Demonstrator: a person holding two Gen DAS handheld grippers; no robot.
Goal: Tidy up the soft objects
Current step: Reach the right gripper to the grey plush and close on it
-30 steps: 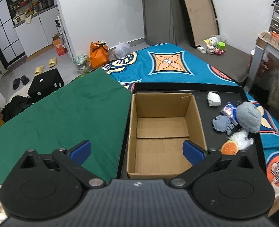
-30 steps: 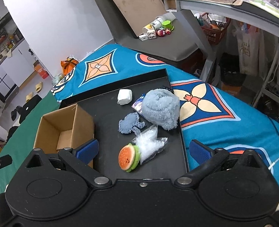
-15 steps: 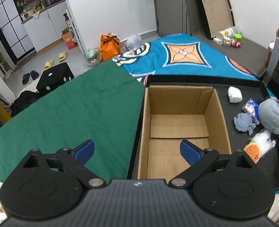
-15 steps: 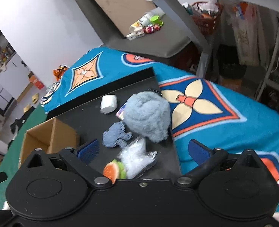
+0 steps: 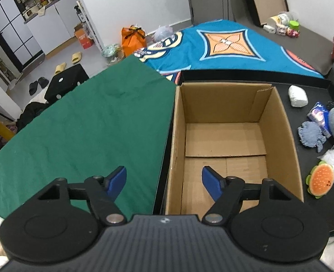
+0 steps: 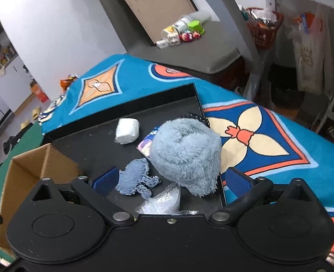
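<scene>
An empty open cardboard box (image 5: 228,131) stands on a black tray (image 5: 312,86). Right of it lie a white soft block (image 5: 298,95), a blue knitted piece (image 5: 310,134), a fluffy grey-blue plush (image 6: 185,154), a clear plastic bag (image 6: 164,200) and an orange burger-shaped toy (image 5: 320,179). My left gripper (image 5: 164,182) is open and empty above the box's near left wall. My right gripper (image 6: 170,181) is open, low over the tray, with the plush and the knitted piece (image 6: 136,176) between its fingers.
A green cloth (image 5: 87,124) covers the surface left of the tray. A blue patterned blanket (image 6: 257,136) lies behind and right of it. A small printed packet (image 5: 318,115) lies by the plush. A desk leg (image 6: 246,36) and shelves stand at the right.
My right gripper has moved forward and down onto the pile; the plush now sits between its fingers and the burger toy is hidden. My left gripper has shifted left over the box's near left wall.
</scene>
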